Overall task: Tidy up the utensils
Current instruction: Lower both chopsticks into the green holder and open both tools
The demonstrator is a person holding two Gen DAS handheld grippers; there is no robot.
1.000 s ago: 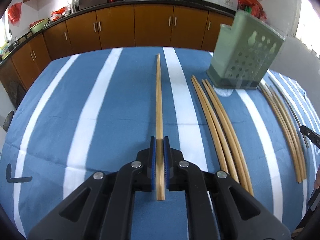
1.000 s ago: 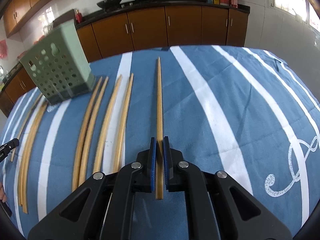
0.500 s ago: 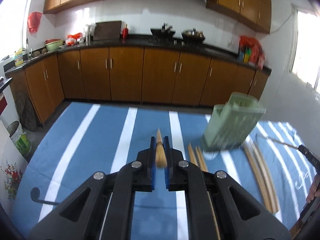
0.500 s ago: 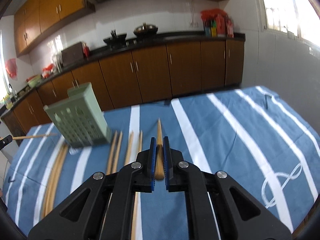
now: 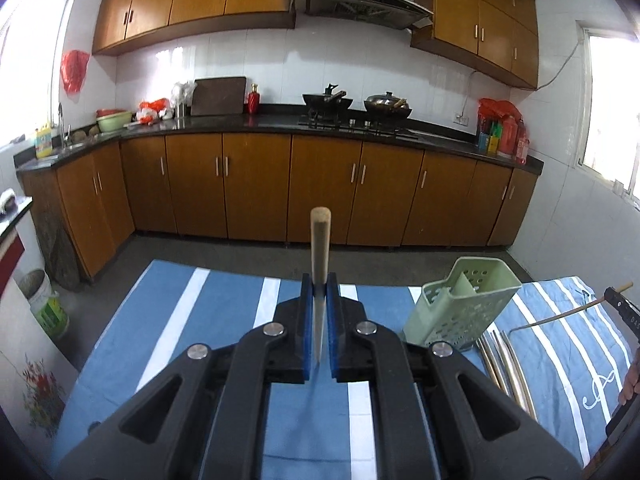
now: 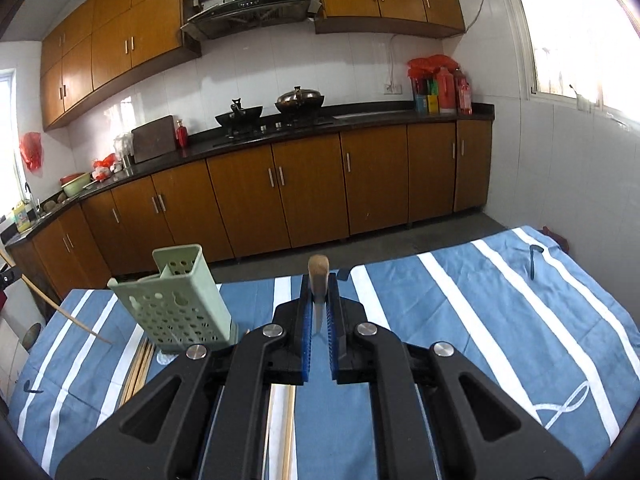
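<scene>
My left gripper (image 5: 319, 286) is shut on a wooden chopstick (image 5: 320, 236) that points forward, lifted above the blue striped tablecloth (image 5: 200, 320). My right gripper (image 6: 319, 284) is shut on another wooden chopstick (image 6: 318, 270), also lifted and pointing forward. A pale green perforated utensil holder (image 5: 460, 308) stands on the table to the right of the left gripper; it shows in the right wrist view (image 6: 176, 304) at the left. The right gripper's chopstick (image 5: 560, 315) shows at the left view's right edge.
Several loose chopsticks (image 5: 508, 364) lie on the cloth beside the holder, also in the right wrist view (image 6: 138, 364). Two more (image 6: 280, 432) lie under the right gripper. Brown kitchen cabinets (image 5: 256, 188) and a counter stand beyond the table's far edge.
Both grippers have lifted their chopsticks off the cloth and tilted upward, from looking down at the table to looking across the kitchen. The holder now sits lower in both views.
</scene>
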